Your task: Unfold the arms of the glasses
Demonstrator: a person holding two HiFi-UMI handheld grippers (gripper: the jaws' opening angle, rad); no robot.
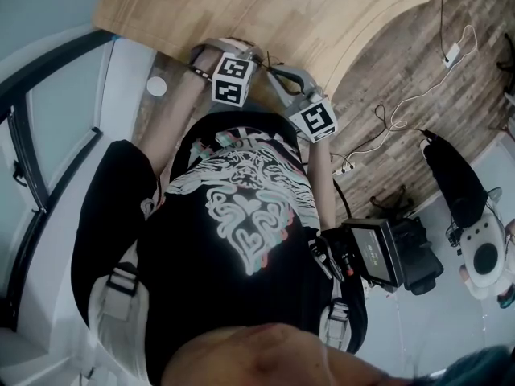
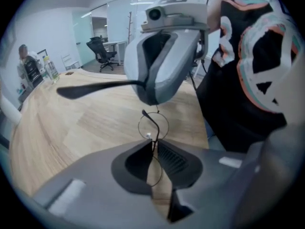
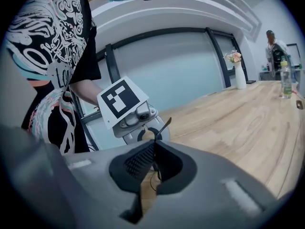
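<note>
Glasses (image 2: 152, 123) with thin round wire rims hang in the air above the wooden worktop (image 2: 71, 128). They sit close to the worktop's edge by the person's black printed shirt (image 1: 241, 207) and are held between both tools.

The left tool (image 2: 153, 147) has its jaws pressed together on the wire frame about where the two rims meet. One rim shows past the jaw tips and the other in the gap below them.

The right tool (image 3: 155, 147) faces it just above the same worktop edge. Its jaws are closed on one dark arm (image 3: 164, 126) of the glasses, and the arm's flat end pokes out beyond the tips. In the left gripper view that arm reaches out roughly level over the worktop.

Farther along the worktop stand a white vase of flowers (image 3: 237, 70) and a clear bottle (image 3: 286, 78).
</note>
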